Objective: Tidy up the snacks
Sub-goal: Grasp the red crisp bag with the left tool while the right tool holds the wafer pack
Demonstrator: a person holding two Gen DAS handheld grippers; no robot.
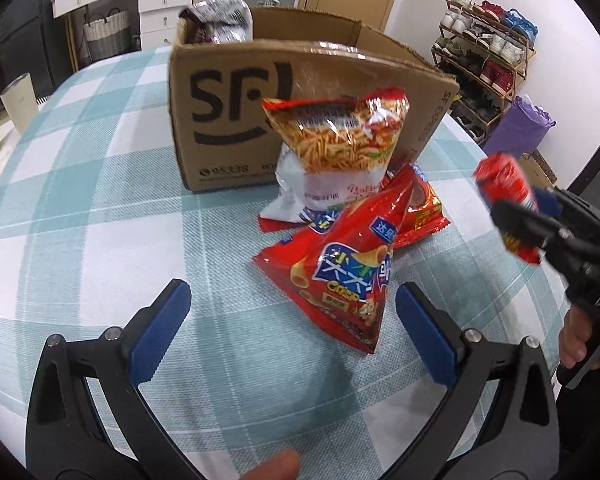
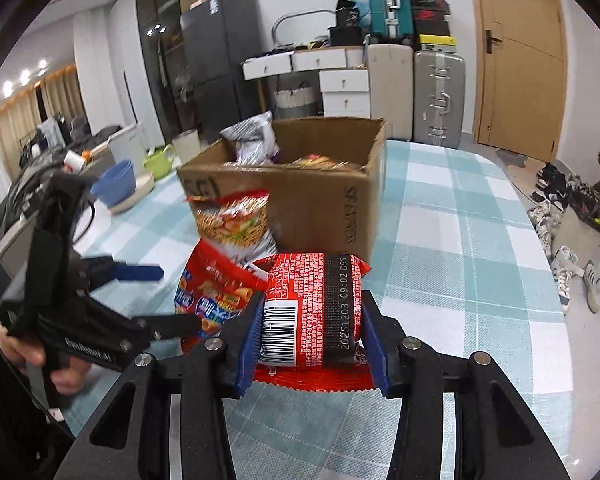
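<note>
The right gripper (image 2: 312, 344) squeezed a red packet (image 2: 316, 304) at frame centre, the left gripper (image 1: 292, 328) gaped empty; that slick packet (image 1: 508, 200) risked slipping before reaching the box (image 2: 320, 200).

On your desk (image 1: 80, 208), the box (image 1: 228, 120) stands far; a snack bag (image 1: 220, 16) sits inside at its left. Three bags (image 1: 332, 264) pile near its right corner.

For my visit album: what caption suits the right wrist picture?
Right gripper holds a red snack packet before the cardboard box on the checked tablecloth.
</note>
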